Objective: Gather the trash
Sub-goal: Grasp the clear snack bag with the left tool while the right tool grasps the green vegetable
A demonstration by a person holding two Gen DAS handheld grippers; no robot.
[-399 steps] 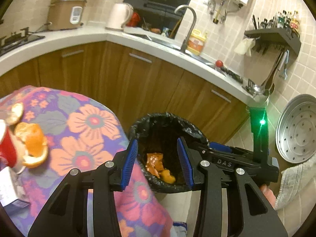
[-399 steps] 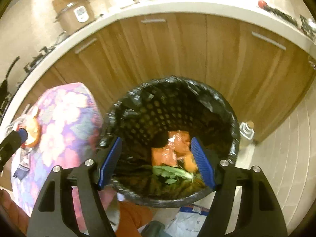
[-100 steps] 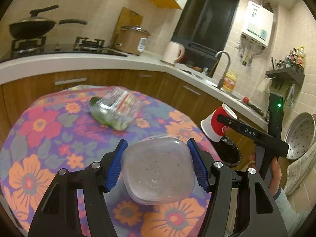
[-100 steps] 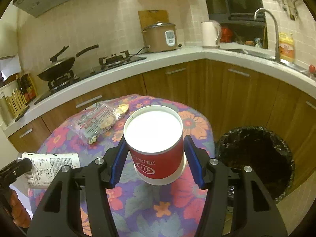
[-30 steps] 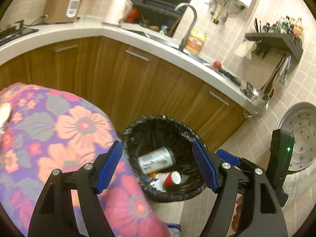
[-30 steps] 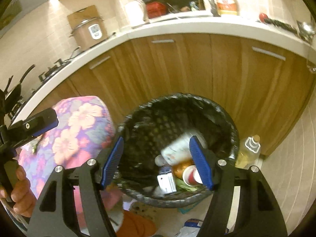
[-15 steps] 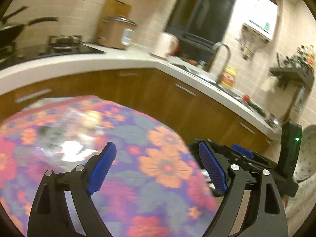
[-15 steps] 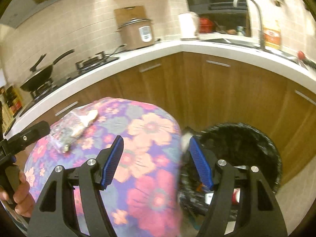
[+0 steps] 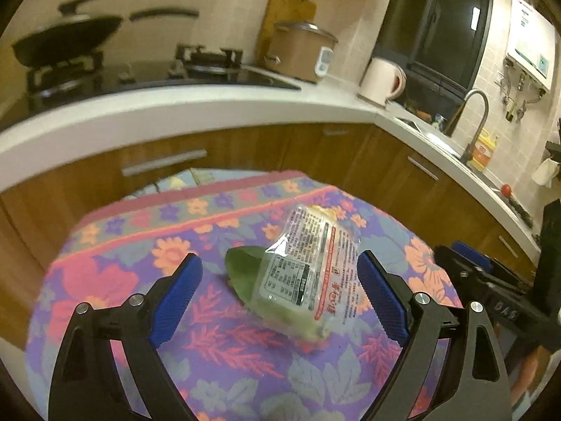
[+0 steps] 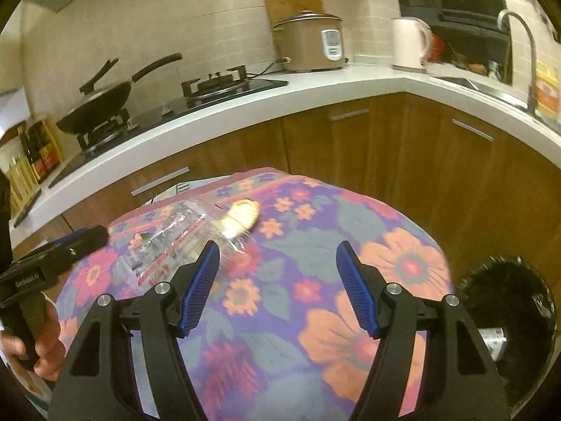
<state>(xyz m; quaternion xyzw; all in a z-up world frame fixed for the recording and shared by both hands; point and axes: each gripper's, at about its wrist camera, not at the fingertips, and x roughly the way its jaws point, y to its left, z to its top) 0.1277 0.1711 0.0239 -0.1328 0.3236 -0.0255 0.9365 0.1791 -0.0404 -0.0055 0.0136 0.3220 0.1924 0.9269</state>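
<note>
On the floral purple tablecloth, the clear printed plastic food packet lies between the left gripper's spread jaws, while the right gripper, jaws also apart, sits just right of it.

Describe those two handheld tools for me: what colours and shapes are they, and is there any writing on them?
Each gripper, left and right, is matte black, with two angular arms bolted by silver screws and ending in ribbed blue pads. Seen side-on from the other camera, each has a black pistol-style handle with small white lettering I can't read. A bare hand holds the left one; no cables or sleeve show.
</note>
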